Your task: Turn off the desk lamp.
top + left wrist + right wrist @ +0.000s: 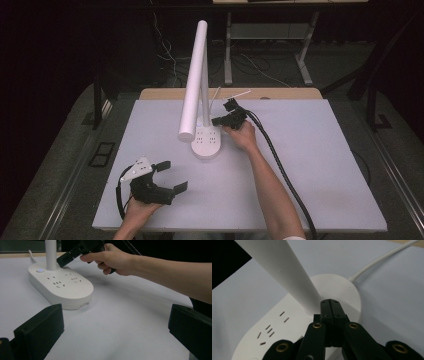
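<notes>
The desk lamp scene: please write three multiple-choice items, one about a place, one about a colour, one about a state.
1. Where is the right gripper?
A. At the base of the lamp
B. At the near table edge
C. Off the table

2. What colour is the lamp?
A. Black
B. White
C. Red

3. How do the jaws of the left gripper stand?
A. Shut together
B. Shut on a cable
C. Wide open

Answers: 1 A, its shut tips meet beside the post on the base; 2 B, post, head and base are all white; 3 C, the left gripper view shows bare table between its jaws.
</notes>
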Tool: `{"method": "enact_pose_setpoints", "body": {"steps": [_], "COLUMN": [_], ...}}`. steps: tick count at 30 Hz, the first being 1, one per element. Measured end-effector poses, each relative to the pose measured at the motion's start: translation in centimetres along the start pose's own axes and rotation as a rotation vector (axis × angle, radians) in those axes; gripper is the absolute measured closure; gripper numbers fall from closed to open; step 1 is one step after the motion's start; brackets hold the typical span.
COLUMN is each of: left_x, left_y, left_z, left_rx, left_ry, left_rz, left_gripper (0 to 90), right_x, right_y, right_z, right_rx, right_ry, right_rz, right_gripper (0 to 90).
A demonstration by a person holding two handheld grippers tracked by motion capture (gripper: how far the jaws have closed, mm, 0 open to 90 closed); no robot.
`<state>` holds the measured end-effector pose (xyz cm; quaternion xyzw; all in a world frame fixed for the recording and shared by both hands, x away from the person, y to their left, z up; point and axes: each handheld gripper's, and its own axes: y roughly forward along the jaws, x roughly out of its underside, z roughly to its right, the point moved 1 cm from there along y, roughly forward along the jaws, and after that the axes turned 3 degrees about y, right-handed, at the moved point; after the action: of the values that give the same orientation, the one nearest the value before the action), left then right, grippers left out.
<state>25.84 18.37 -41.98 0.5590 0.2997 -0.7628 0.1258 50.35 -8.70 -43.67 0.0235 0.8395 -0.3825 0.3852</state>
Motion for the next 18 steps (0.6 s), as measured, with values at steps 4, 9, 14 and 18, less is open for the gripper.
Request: {"method": "enact_pose_setpoints", "body": {"steps": [4,9,14,18], "left_x": [0.03,0.03,0.03,0.03], "left_y": [0.03,0.02,0.05,0.14], "left_z": [-0.05,-0.05,0.05,0.09], "left_rx": [0.001,0.0,0.001,0.005], "left_ry": [0.003,0.003,0.0,0.004], "left_rz": [-0.005,-0.004,-0.003,-0.007], "left_gripper": [0.0,0.0,0.0,0.0], "right_x": [-0.02,-0.08,-0.01,0.14], "right_y": [0.03,0.01,-0.09,-0.32], "right_z": [0.13,0.13,0.21,0.68], "right_rx": [-0.009,-0.004,-0.002,0.033], "right_ry": [0.006,-0.002,0.007,0.008], "right_rz": [0.004,0.005,0.004,0.006], "right_gripper": [90.0,90.0,90.0,90.0]}}
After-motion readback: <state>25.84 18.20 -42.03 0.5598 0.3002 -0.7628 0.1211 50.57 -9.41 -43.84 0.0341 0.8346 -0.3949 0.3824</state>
